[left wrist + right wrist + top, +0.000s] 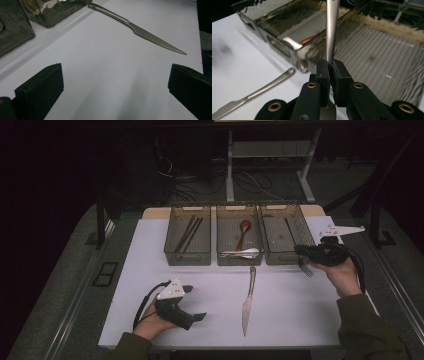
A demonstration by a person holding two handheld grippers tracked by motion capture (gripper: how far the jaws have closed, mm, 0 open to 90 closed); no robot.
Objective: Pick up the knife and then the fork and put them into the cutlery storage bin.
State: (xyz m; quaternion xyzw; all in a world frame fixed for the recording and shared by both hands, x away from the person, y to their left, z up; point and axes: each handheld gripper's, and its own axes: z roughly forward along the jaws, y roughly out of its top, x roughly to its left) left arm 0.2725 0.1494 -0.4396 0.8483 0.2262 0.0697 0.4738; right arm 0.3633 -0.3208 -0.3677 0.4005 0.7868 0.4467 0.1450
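Fork point(304, 266) in right hand-held gripper point(302, 251): tines toward person, handle toward bins

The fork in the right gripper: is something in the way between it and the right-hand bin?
Nothing visible blocks it. The right gripper holds the fork just at the near wall of the right bin, whose slatted floor beside it is bare. The knife lies apart on the table.

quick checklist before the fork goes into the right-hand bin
1. Right gripper shut on fork: ok.
2. Fork tines clear of the table: ok.
3. Right-hand bin has free room: ok.
4. Fork already over that bin: cannot tell; it hangs near its front corner.
5. Left gripper open and away from the path: ok.
6. Knife lies apart on the table, out of the way: ok.
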